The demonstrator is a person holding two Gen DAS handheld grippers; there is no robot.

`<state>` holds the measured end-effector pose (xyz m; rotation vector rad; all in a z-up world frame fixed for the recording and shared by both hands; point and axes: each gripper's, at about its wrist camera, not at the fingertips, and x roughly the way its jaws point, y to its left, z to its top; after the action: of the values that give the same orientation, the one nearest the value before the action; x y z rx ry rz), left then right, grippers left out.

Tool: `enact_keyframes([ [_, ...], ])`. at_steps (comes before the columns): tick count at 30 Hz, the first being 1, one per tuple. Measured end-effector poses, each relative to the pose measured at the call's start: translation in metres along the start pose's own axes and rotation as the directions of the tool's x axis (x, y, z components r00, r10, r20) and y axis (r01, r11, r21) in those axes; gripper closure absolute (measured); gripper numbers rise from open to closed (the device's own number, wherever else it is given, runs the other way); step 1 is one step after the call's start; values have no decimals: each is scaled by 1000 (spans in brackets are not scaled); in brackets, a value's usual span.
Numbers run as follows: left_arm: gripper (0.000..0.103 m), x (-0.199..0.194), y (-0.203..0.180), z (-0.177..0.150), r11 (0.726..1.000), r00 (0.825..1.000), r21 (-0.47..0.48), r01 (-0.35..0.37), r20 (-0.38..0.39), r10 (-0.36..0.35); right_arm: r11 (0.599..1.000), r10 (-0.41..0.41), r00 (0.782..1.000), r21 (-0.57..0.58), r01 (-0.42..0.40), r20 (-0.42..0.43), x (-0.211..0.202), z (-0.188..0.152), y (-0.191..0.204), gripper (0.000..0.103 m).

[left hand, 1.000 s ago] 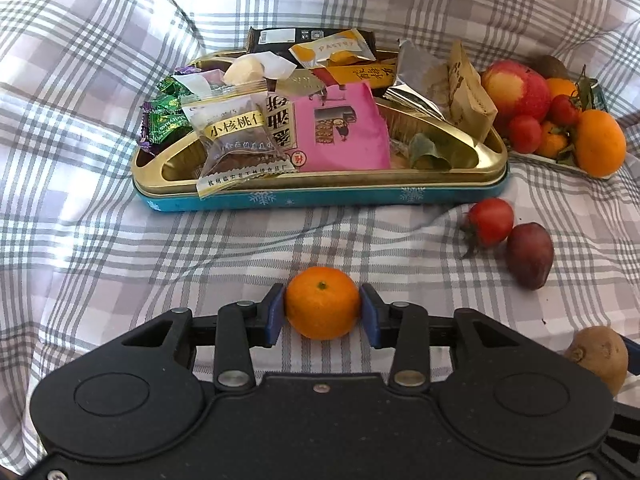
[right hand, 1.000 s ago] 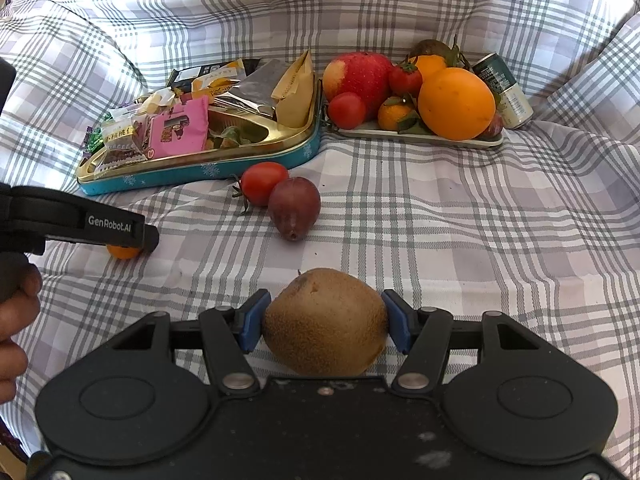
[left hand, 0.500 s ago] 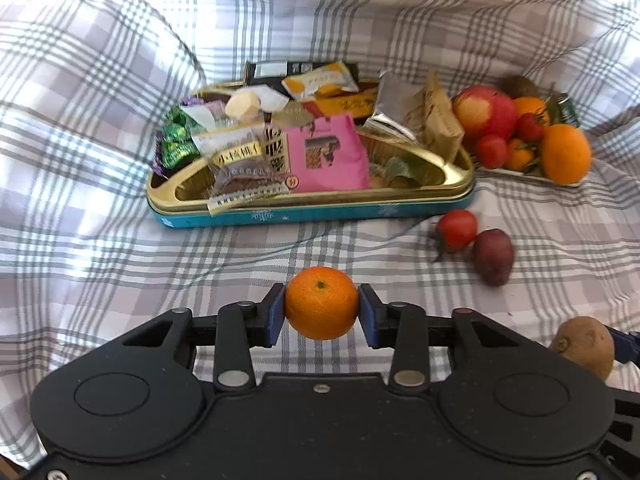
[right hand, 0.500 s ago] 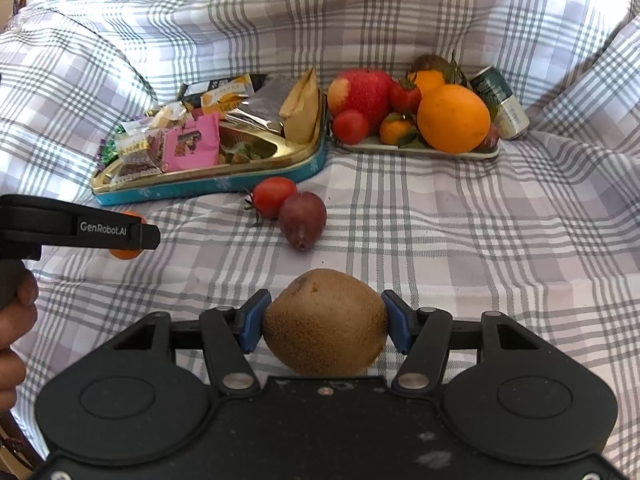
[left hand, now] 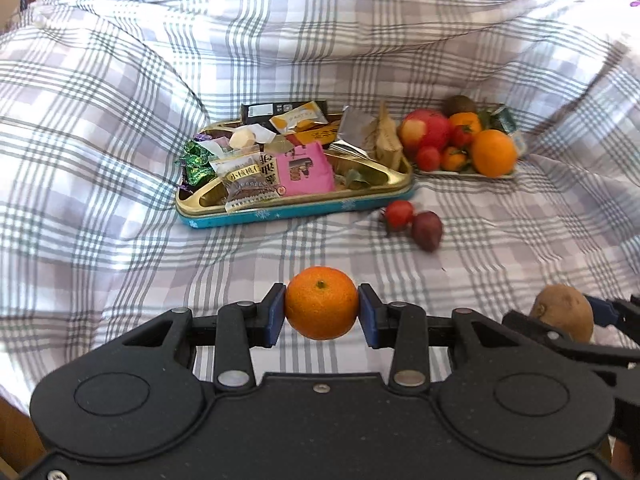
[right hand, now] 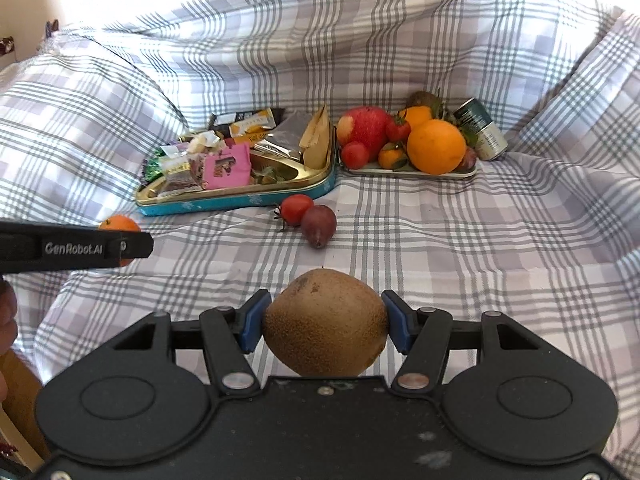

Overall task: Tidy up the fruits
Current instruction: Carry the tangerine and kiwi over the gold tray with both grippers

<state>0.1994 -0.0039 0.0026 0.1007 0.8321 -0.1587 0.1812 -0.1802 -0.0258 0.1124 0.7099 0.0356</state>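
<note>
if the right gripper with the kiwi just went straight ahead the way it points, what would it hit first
Probably the dark purple fruit lying on the checked cloth, touching the small tomato. It sits almost dead ahead of the right gripper and its kiwi. Depth is unclear, so the gripper might pass above it.

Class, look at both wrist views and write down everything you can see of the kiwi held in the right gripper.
The kiwi is an oval fruit with dull brown, fuzzy-looking skin, a few darker specks and a small dark mark near its upper left. It looks whole and unbruised. It lies with its long axis crosswise, pinched at both ends between the blue pads of the right gripper, whose jaws are shut on it. It appears lifted off the checked cloth, touching nothing but the pads. The left wrist view shows it at the far right edge.
</note>
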Motion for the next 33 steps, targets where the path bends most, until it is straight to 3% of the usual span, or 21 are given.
enact_keyframes([
  [16, 55, -72, -34, -80, 996, 997, 33, 79, -27, -78, 998, 14, 999, 67, -16, 34, -94, -71, -10, 40],
  [27, 55, -91, -53, -126, 995, 993, 43, 93, -71, -89, 993, -5, 998, 115, -1, 57, -133, -112, -19, 40],
  [33, 55, -88, -58, -146, 993, 988, 46, 106, -116, -101, 992, -27, 999, 121, 21, 40, -135, -119, -21, 40],
])
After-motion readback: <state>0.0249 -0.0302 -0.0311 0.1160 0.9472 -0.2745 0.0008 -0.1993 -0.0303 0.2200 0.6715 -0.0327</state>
